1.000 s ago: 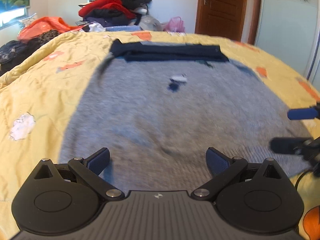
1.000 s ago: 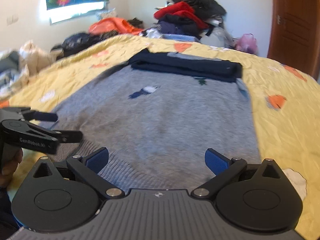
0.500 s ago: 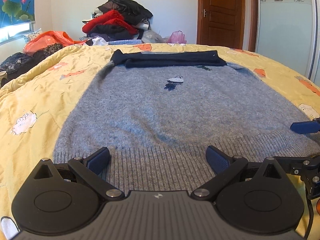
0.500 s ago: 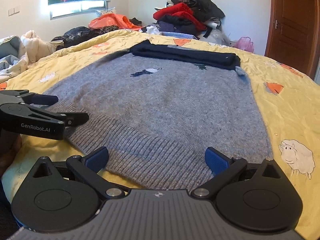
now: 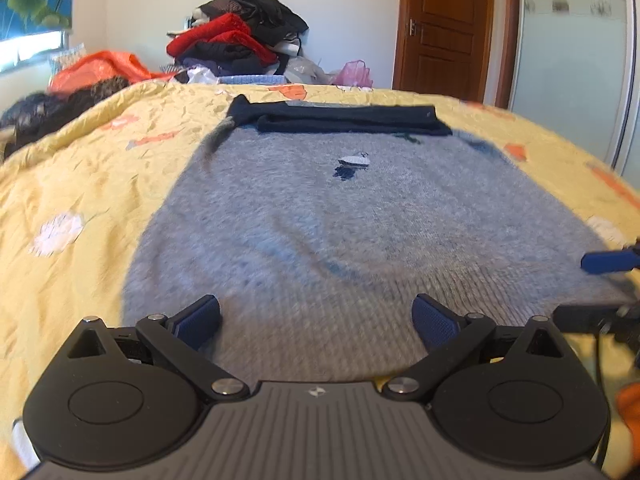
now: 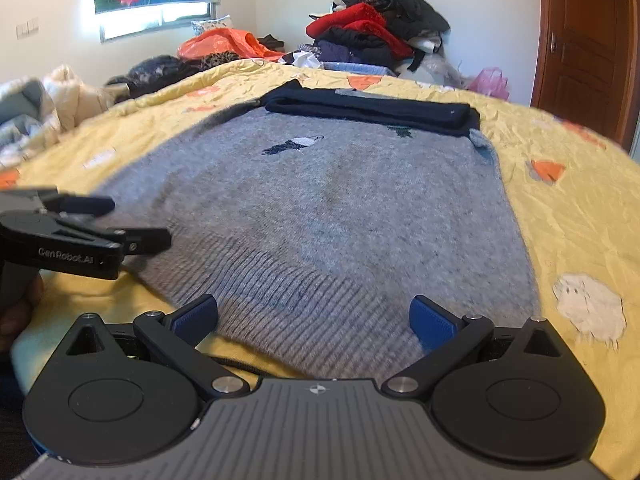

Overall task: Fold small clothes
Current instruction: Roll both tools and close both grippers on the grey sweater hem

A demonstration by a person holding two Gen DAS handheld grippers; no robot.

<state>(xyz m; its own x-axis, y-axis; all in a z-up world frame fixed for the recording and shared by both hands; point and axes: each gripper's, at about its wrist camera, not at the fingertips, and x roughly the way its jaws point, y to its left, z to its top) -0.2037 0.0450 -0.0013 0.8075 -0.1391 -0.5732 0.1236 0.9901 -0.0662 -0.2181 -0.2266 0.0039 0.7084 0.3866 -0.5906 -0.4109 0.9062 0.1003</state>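
Since half a second ago, both grippers have shifted a little over the near hem of the sweater, and the left wrist view has gone blurry with the motion; the sweater itself lies as it did.

The grey sweater is spread flat on the yellow bedspread, its ribbed hem nearest the cameras. Its dark navy part is folded into a long band across the far end. A small dark and white motif sits on the chest.

The left gripper stands over the left part of the hem, its jaws spread wide with nothing between them; the blue pads sit well apart above the ribbing. The right gripper is at the right part of the hem, also spread wide and holding nothing. In the right wrist view the left gripper shows from the side, its fingers apart over the sweater's left bottom corner; whether they touch the knit cannot be told. A hand grips its handle below.

A pile of clothes rises beyond the far edge of the bed, with an orange bag to its left and a wooden door on the right.
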